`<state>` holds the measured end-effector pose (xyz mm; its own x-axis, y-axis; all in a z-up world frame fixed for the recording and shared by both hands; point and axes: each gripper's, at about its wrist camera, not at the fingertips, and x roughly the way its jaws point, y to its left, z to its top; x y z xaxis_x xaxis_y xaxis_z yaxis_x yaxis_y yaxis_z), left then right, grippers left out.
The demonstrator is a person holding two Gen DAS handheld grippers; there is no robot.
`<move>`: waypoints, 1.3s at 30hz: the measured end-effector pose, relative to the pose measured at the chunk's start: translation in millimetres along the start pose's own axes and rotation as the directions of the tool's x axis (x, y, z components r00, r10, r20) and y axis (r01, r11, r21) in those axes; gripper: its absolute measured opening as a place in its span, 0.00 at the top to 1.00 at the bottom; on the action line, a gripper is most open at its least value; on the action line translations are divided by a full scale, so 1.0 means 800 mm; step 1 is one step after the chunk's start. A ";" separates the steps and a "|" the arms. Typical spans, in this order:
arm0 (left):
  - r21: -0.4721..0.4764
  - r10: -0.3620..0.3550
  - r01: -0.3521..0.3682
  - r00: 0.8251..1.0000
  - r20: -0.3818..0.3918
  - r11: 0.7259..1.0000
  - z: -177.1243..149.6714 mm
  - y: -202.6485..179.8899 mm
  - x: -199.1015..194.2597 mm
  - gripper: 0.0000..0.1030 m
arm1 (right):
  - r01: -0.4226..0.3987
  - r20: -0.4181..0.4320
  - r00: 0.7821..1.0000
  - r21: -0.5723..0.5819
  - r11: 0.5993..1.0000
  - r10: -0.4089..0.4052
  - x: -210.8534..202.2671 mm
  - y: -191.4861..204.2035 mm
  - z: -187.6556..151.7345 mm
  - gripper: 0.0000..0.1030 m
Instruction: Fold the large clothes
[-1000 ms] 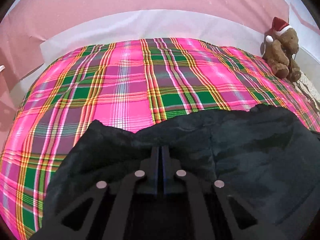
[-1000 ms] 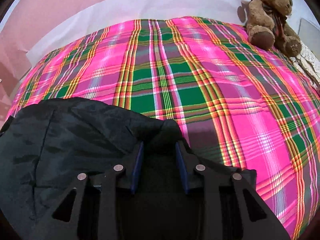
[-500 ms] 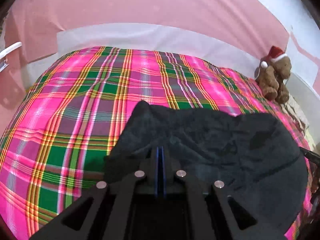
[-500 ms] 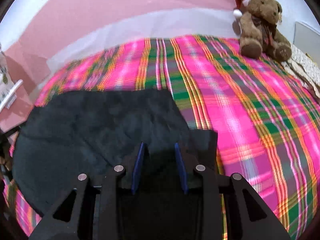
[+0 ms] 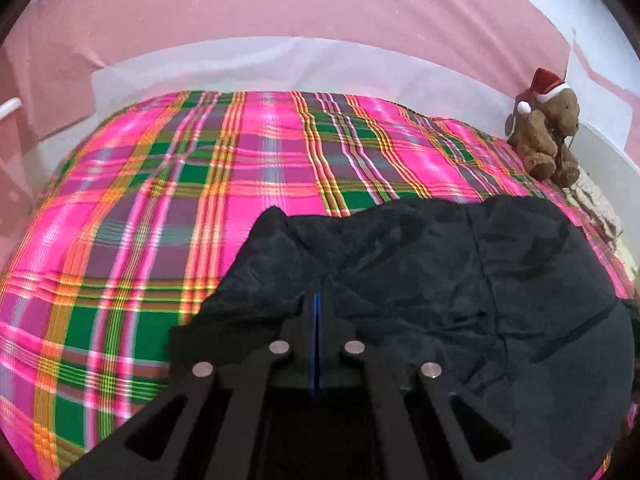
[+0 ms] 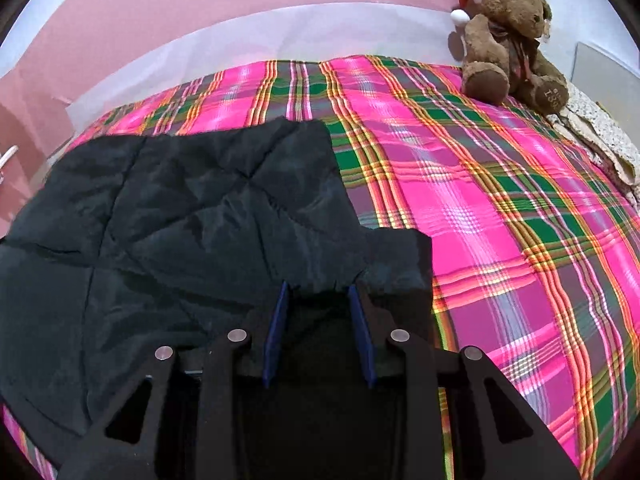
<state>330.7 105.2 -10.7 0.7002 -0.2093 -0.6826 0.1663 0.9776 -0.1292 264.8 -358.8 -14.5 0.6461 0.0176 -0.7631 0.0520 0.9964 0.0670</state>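
Note:
A black quilted garment (image 5: 460,264) lies spread on the pink and green plaid bedspread (image 5: 160,200). My left gripper (image 5: 317,300) is shut on the garment's near left edge, its blue pads pressed together over thin fabric. In the right wrist view the same garment (image 6: 180,208) stretches out to the left. My right gripper (image 6: 318,292) is shut on a thick bunch of the garment's near right edge, which fills the gap between its blue pads. A small flap of black cloth sticks out to the right of that grip.
A brown teddy bear (image 6: 508,36) in a red Santa hat sits at the bed's far right corner, also in the left wrist view as the teddy bear (image 5: 548,140). A pale speckled cloth (image 6: 600,132) lies beside it. A pink wall (image 5: 320,8) rises behind the bed.
Both grippers have moved across the bed with the garment still held. The garment now lies flatter and wider on the bedspread, and more of the wall shows behind.

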 end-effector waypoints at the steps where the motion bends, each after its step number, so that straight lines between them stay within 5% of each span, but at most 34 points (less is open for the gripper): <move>1: -0.007 -0.004 0.004 1.000 0.008 1.000 0.003 0.001 -0.011 1.00 | 0.002 -0.002 1.000 0.019 1.000 -0.002 -0.012 -0.003 0.005 0.70; 6: -0.014 -0.038 0.039 0.996 0.079 0.999 0.006 0.006 -0.071 1.00 | -0.034 0.079 0.996 0.052 0.998 0.030 -0.077 -0.006 0.021 0.70; 12: 0.001 -0.152 0.153 0.983 0.103 0.988 -0.024 -0.037 -0.099 0.99 | -0.142 0.113 0.983 -0.049 0.989 0.147 -0.118 0.052 0.004 0.68; 18: 0.012 -0.162 0.162 0.987 0.015 0.987 -0.056 -0.061 -0.053 0.98 | -0.140 -0.027 0.990 -0.059 0.988 0.139 -0.057 0.063 -0.022 0.68; 27: -0.052 -0.097 0.102 0.990 0.101 0.993 -0.038 -0.009 -0.107 0.98 | -0.102 0.060 0.993 -0.028 0.994 0.104 -0.096 0.034 -0.021 0.68; 31: -0.149 -0.074 0.079 0.996 0.040 0.986 -0.045 0.034 -0.081 0.98 | -0.060 0.015 0.998 0.032 0.998 0.059 -0.063 0.002 -0.027 0.68; 39: -0.149 -0.106 0.107 0.994 0.011 0.983 -0.068 0.032 -0.043 0.98 | -0.053 -0.004 0.999 0.011 0.999 0.053 -0.030 0.001 -0.037 0.67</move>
<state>273.5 138.8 -29.7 0.6862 -0.3125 -0.6569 0.1351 0.9421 -0.3069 226.9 -356.1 -15.2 0.6452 0.0712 -0.7607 0.0262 0.9930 0.1151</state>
